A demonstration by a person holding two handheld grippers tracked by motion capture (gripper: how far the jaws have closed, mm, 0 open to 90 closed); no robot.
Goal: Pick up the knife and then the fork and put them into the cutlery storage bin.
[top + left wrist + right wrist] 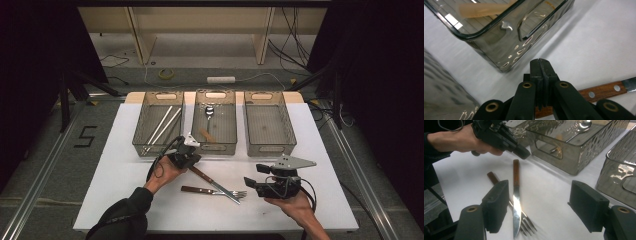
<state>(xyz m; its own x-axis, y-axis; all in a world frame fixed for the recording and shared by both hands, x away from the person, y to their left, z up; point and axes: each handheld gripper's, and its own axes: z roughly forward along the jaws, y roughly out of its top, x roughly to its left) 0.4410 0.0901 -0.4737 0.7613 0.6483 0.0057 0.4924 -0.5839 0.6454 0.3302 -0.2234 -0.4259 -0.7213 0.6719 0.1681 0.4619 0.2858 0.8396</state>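
Here the left gripper (541,62) has its jaws together, empty, tips just above the knife (602,91) handle end, which lies beneath and just behind them, likely for a pickup. The right gripper (539,205), jaws apart, waits with the knife blade between and beyond them.

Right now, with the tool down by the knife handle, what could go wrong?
The left tool is shut, its tips just past the end of the knife handle, so it may push the knife instead of picking it up. The knife lies across the fork, so moving it could drag the fork. The middle bin is close enough to bump.
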